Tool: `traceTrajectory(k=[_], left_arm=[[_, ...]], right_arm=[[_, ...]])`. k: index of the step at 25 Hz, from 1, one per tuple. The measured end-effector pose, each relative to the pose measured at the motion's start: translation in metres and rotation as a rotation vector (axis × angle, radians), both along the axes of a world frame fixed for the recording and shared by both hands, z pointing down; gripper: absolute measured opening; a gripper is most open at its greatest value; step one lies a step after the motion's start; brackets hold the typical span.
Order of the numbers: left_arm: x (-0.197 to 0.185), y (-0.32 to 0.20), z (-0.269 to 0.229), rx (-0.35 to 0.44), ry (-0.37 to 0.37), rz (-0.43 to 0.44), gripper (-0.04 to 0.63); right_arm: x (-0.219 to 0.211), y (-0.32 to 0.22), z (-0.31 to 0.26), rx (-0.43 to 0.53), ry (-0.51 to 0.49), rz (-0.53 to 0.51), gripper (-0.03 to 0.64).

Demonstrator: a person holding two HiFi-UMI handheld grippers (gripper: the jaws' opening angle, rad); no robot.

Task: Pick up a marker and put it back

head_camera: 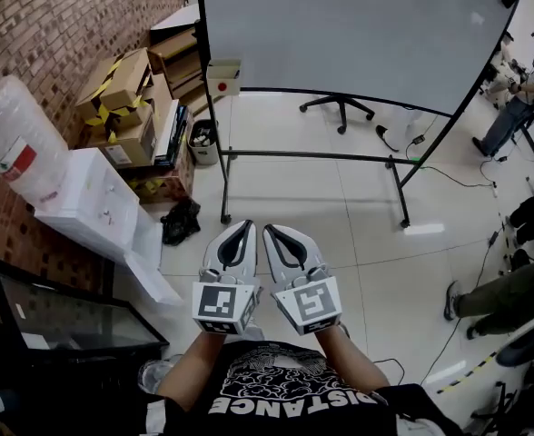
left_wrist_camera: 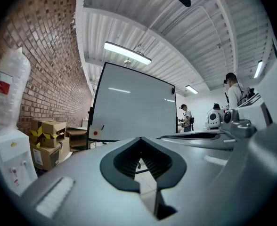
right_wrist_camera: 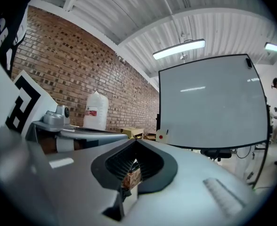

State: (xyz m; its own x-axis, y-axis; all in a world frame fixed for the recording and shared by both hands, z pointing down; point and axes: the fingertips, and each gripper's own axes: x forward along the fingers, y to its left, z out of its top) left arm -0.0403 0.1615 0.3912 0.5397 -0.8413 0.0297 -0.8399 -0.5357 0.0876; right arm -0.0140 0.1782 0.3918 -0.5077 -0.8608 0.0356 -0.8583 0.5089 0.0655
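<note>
Tools: left tool (head_camera: 240, 227) and right tool (head_camera: 272, 232) side by side above the tiled floor (head_camera: 340, 207), each with jaws closed tip to tip.
Ahead: whiteboard (head_camera: 358, 34) on a black stand, small box (head_camera: 223, 77) at its lower left corner.
Left wall: cardboard boxes (head_camera: 122, 98), white water dispenser (head_camera: 90, 203).

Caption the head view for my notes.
Left gripper and right gripper, both shut and empty, side by side facing a blank whiteboard.

The large white whiteboard on a black wheeled frame (head_camera: 358, 25) is cut by the head view's top edge. A thin dark stick (left_wrist_camera: 102, 126) rising from the small white red-dotted box (left_wrist_camera: 95, 133) is too small to identify.
</note>
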Motion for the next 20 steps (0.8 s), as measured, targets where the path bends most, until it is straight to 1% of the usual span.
traceTrajectory(k=[3, 10, 13, 17, 20], left_arm=[[-0.006, -0.024, 0.000, 0.005, 0.007, 0.031, 0.006], [-0.030, -0.069, -0.002, 0.001, 0.024, 0.058, 0.006], [-0.041, -0.083, 0.001, -0.003, 0.024, 0.066, 0.006], [-0.052, -0.101, 0.009, -0.002, 0.043, 0.054, 0.006], [-0.055, -0.107, 0.011, -0.014, 0.037, 0.066, 0.006]], right_arm=[[-0.008, -0.024, 0.000, -0.004, 0.006, 0.021, 0.000], [-0.035, -0.070, -0.001, -0.008, 0.020, 0.042, 0.000], [-0.043, -0.082, -0.001, -0.008, 0.026, 0.052, 0.000], [-0.049, -0.096, 0.004, -0.010, 0.033, 0.065, 0.000], [-0.053, -0.104, 0.008, -0.025, 0.028, 0.073, 0.000]])
